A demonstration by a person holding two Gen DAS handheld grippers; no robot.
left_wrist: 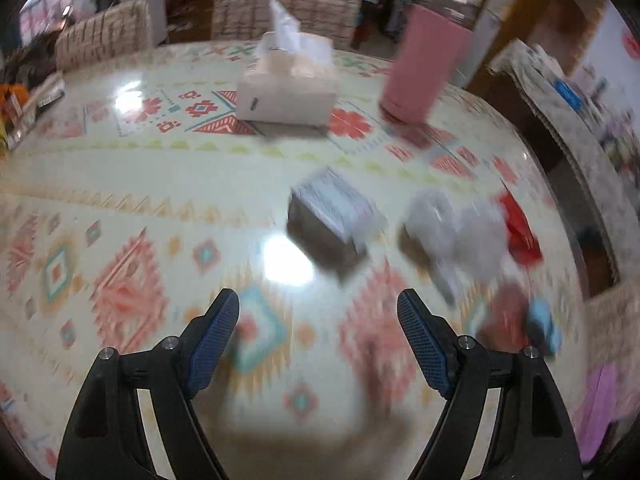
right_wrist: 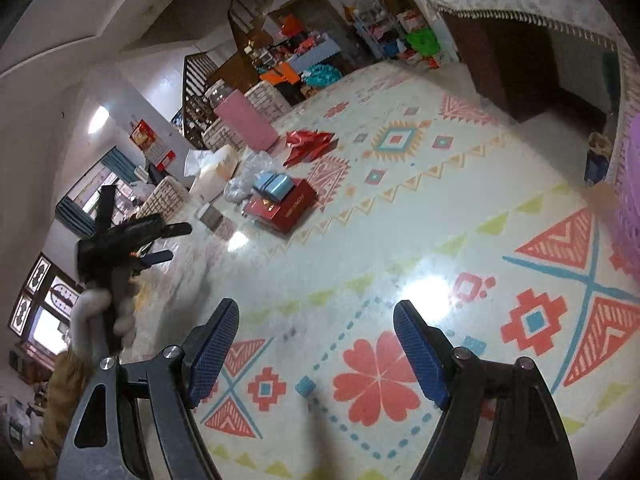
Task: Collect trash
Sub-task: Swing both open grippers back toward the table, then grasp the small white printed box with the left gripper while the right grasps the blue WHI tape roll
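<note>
I had the left gripper (left_wrist: 318, 312) spread wide over the desk (left_wrist: 120, 184), with nothing between its 2 blue pads (left_wrist: 214, 340). Its view was smeared, so small details were hard to read. Just ahead of the fingertips lay a small dark box with a pale top (left_wrist: 330, 224), tilted on the patterned cloth. To the right of it sat a crumpled clear plastic wrapper (left_wrist: 456, 232), with a piece of red wrapping (left_wrist: 518, 228) touching its far side. Nearer me and to the right were a red box (left_wrist: 504, 316) and a light blue packet (left_wrist: 542, 324), both too blurred to tell apart cleanly. Further back stood a white tissue box (left_wrist: 286, 92) with a tissue sticking up, and beside it a tall pink container (left_wrist: 424, 64) with a clear top.

The right gripper (right_wrist: 316, 316) was also spread, empty, hovering above bare patterned cloth well apart from the trash. From its view the light blue packet rested on top of the red box, with the clear wrapper just beside them and the red wrapping a little further on near the pink container. At the left edge I saw the other gripper held by a gloved hand (right_wrist: 96, 320).
</note>
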